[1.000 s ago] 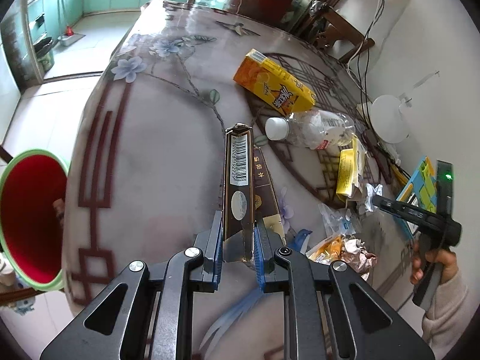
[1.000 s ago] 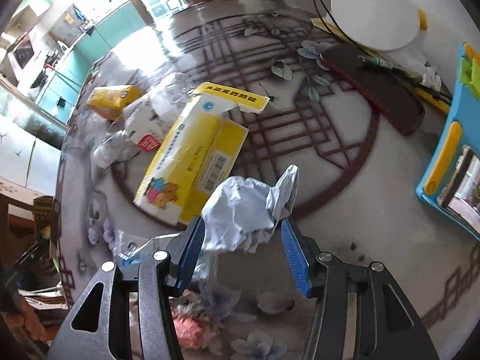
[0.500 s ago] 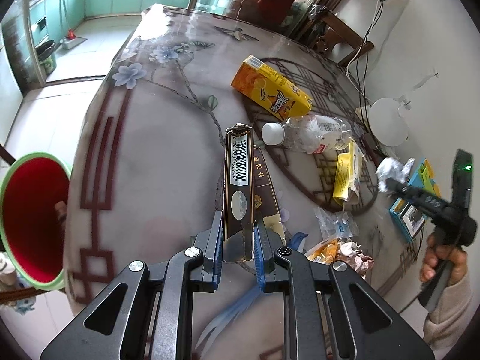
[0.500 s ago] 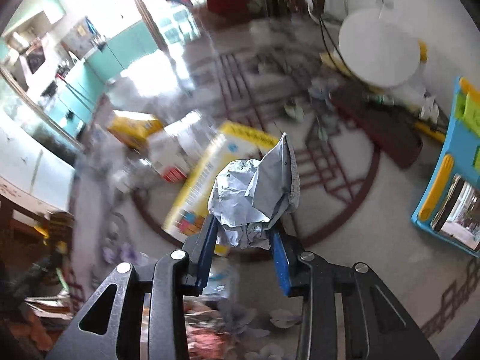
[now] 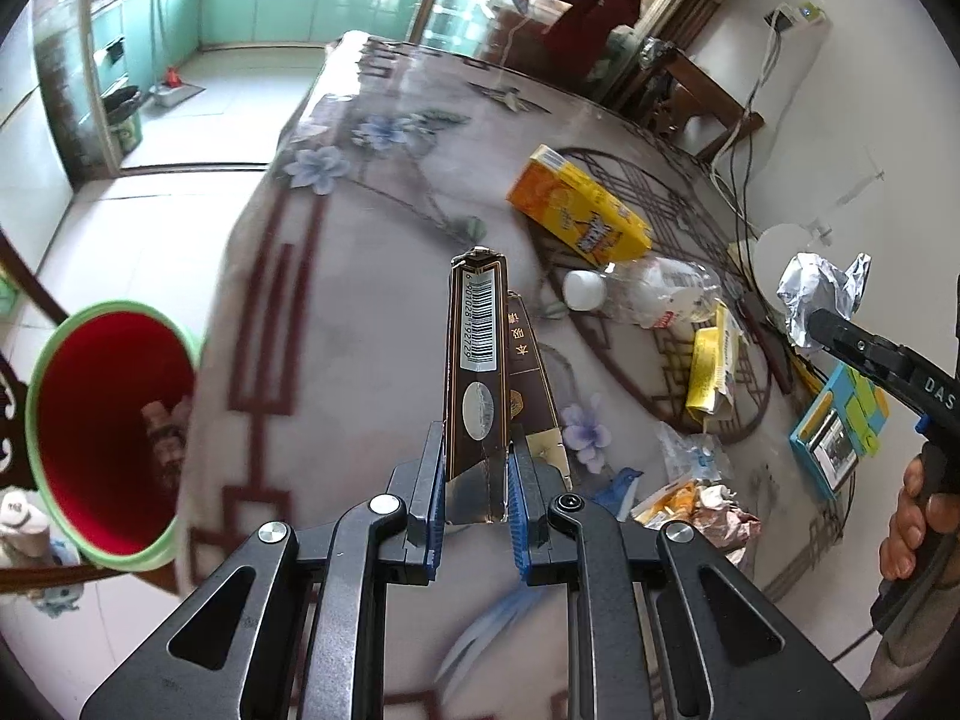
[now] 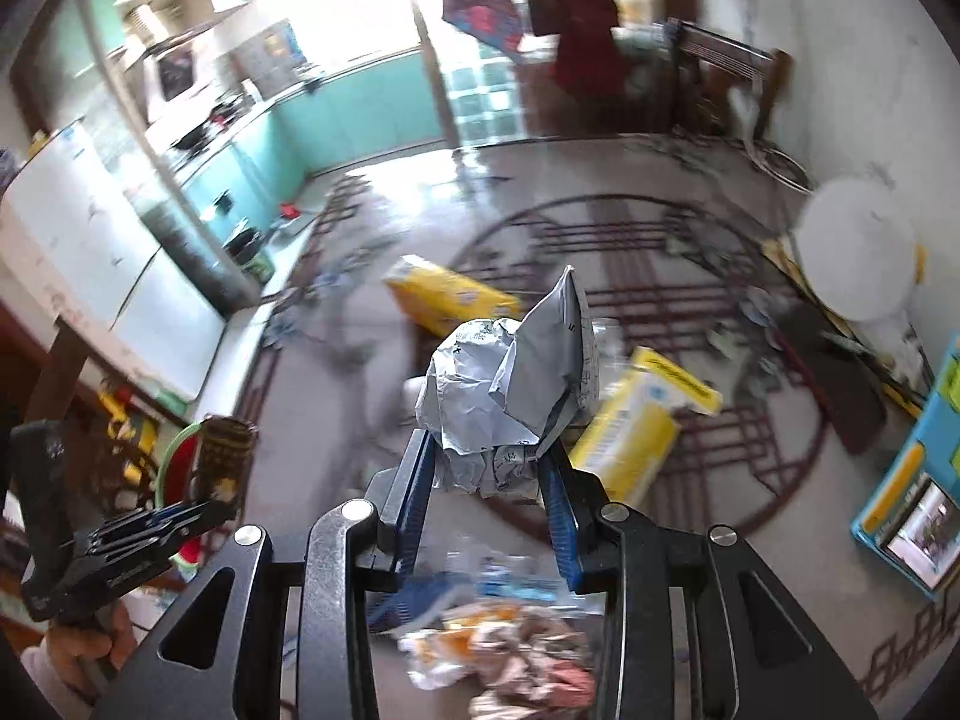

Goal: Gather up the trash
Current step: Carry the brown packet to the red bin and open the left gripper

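The left tool [image 5: 475, 501] is clamped on a flattened brown carton [image 5: 477, 360] and the right tool [image 6: 489, 495] on a crumpled paper wad [image 6: 510, 390], both held above the surface [image 5: 372, 300]. Both are best carried left to the red bin [image 5: 108, 432] beside the surface's left edge and released only once squarely over its mouth.

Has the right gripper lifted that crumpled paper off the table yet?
Yes. The right gripper, shut on the crumpled paper, has risen above the yellow tissue box it lay beside.

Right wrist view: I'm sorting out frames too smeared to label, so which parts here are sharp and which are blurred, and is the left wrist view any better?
Right wrist view: crumpled paper in the right gripper is sharp; table and yellow boxes smear, window glare behind. Left wrist view: mostly crisp, barcode on the brown box readable, red bin slightly soft.
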Tool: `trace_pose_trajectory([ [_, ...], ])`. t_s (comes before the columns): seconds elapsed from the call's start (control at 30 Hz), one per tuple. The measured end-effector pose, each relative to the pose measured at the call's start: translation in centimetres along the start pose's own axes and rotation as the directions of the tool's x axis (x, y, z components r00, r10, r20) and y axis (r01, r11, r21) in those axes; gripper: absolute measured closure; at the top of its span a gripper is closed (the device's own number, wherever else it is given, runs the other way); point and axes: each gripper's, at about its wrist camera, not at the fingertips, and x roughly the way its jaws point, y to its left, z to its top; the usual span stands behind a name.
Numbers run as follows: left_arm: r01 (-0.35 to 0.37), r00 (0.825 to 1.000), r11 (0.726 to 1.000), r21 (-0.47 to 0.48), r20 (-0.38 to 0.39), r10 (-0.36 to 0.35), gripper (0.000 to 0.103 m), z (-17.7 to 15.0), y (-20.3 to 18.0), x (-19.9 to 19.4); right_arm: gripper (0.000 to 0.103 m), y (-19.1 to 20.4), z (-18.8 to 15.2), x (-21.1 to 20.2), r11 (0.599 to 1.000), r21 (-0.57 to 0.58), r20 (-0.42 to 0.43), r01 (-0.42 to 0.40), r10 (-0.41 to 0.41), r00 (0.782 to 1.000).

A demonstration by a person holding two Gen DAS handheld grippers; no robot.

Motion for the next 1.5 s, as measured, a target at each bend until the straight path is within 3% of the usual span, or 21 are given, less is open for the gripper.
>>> trace_pose_trajectory([
  [0.6,-0.076,0.995,0.987,-0.145,0.046,0.083,0.086,-2.0,9.7,-4.5,0.07,14.6,-1.4,3.0,0.968,-0.203,-0.07,-0.146,0.135,0.988],
  [1.03,-0.115,0.99,0.97,-0.216,0.06,0.131,0.086,-2.7,16.8,-7.1,0.07,24.6,-2.9,5.9,0.933,-0.295,-0.124,-0.207,0.178,0.976],
  [1.5,-0.146,0.984,0.955,-0.257,0.062,0.167,0.086,-2.3,21.7,-7.8,0.07,31.0,-3.7,8.2,0.905,-0.354,-0.171,-0.238,0.187,0.967],
])
